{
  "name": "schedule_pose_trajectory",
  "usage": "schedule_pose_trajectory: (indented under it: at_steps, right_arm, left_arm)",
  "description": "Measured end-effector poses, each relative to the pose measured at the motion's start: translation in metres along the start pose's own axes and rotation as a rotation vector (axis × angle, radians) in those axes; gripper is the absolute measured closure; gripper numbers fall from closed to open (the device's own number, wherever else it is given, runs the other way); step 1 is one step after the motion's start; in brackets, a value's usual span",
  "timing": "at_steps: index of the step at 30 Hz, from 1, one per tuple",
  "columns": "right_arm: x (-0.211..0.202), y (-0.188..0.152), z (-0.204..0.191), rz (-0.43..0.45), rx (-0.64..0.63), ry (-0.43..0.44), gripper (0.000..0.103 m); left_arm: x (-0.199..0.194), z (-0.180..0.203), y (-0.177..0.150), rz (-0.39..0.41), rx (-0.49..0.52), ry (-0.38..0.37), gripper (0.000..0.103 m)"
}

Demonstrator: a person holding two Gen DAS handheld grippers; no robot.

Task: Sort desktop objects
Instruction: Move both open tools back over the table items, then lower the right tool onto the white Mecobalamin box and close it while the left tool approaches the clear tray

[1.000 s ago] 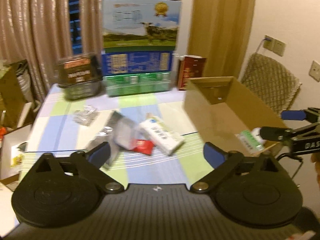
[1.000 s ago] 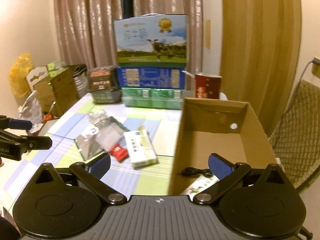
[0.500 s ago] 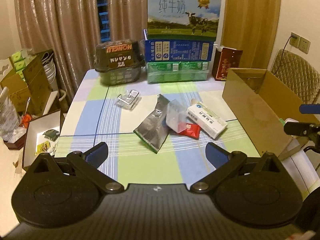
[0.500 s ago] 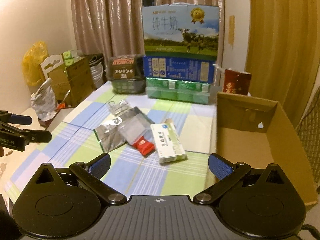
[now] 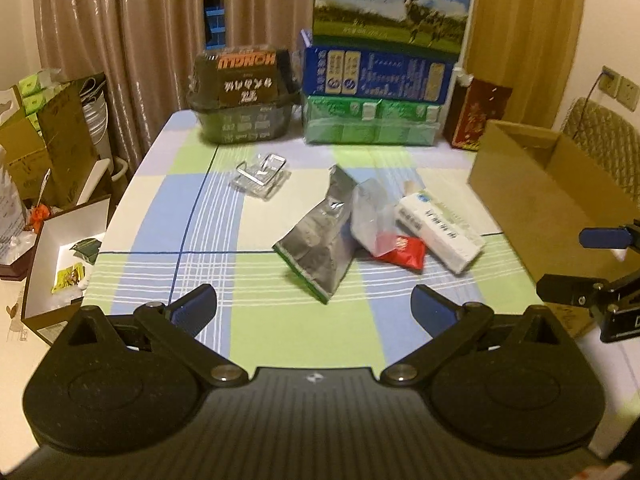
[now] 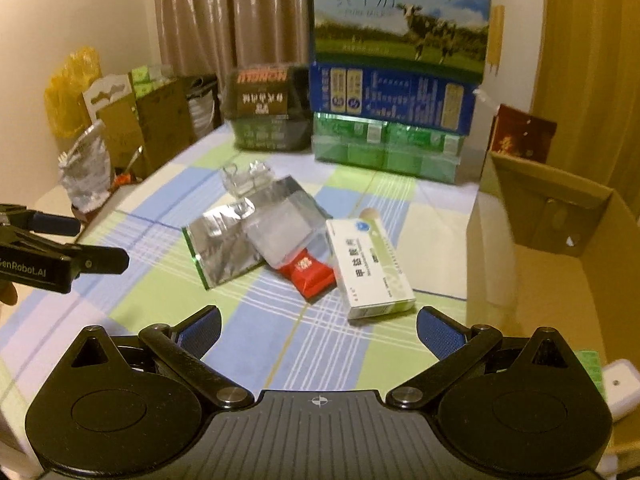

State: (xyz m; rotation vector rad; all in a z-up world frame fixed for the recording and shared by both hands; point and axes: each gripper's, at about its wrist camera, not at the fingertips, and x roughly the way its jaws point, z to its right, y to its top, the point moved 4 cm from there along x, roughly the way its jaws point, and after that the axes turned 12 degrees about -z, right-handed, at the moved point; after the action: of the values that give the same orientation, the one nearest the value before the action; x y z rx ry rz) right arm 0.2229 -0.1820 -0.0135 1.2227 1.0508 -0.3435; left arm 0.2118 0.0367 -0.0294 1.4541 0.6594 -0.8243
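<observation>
A pile lies mid-table: a silver foil pouch (image 5: 316,248) (image 6: 228,240), a clear plastic bag (image 5: 370,216) (image 6: 280,236), a red packet (image 5: 400,252) (image 6: 310,274) and a white medicine box (image 5: 438,232) (image 6: 368,268). A clear plastic holder (image 5: 262,174) (image 6: 244,176) sits farther back. The open cardboard box (image 5: 552,188) (image 6: 540,260) stands at the table's right. My left gripper (image 5: 314,306) (image 6: 102,242) is open and empty, short of the pouch. My right gripper (image 6: 319,328) (image 5: 560,262) is open and empty, near the medicine box and beside the cardboard box.
Stacked milk cartons (image 5: 384,76) and a dark basket (image 5: 244,120) line the table's far edge, with a red box (image 5: 480,114) to their right. A white adapter (image 6: 618,388) lies in the cardboard box. Boxes and bags (image 5: 48,152) crowd the floor to the left.
My right gripper swung left from above the cardboard box to above the table near the pile. My left gripper pulled back and turned left. Both stayed open.
</observation>
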Motion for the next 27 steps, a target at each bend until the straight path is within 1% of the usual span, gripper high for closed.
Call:
schedule_pose_trajectory:
  at_steps: [2, 6, 12, 14, 15, 16, 18, 23, 27]
  right_arm:
    - [0.016, 0.001, 0.001, -0.013, -0.009, -0.014, 0.002]
    - [0.043, 0.007, 0.007, -0.041, -0.013, -0.021, 0.002]
    - [0.070, 0.027, 0.021, -0.037, -0.002, -0.057, 0.002]
    - [0.077, 0.032, 0.027, -0.043, 0.018, -0.090, 0.003]
    - [0.081, 0.034, 0.029, -0.048, 0.027, -0.085, 0.003]
    - [0.084, 0.036, 0.030, -0.056, 0.034, -0.078, 0.003]
    - [0.090, 0.040, 0.034, -0.061, 0.038, -0.099, 0.003]
    - [0.110, 0.045, 0.040, -0.084, 0.051, -0.107, 0.003]
    - [0.125, 0.047, 0.048, -0.107, 0.065, -0.126, 0.003]
  left_arm:
    - [0.015, -0.003, 0.001, -0.014, 0.000, -0.002, 0.006]
    - [0.041, -0.009, 0.005, -0.032, 0.009, 0.012, 0.007]
    - [0.063, -0.011, 0.023, -0.015, 0.029, 0.002, 0.007]
    - [0.072, -0.011, 0.026, -0.021, 0.021, -0.013, 0.007]
    - [0.076, -0.010, 0.027, -0.027, 0.028, -0.014, 0.008]
    - [0.079, -0.008, 0.027, -0.032, 0.041, -0.015, 0.009]
    - [0.085, -0.006, 0.029, -0.039, 0.057, -0.017, 0.009]
    - [0.093, -0.009, 0.034, -0.038, 0.041, -0.044, 0.009]
    - [0.098, -0.008, 0.035, -0.046, 0.043, -0.047, 0.009]
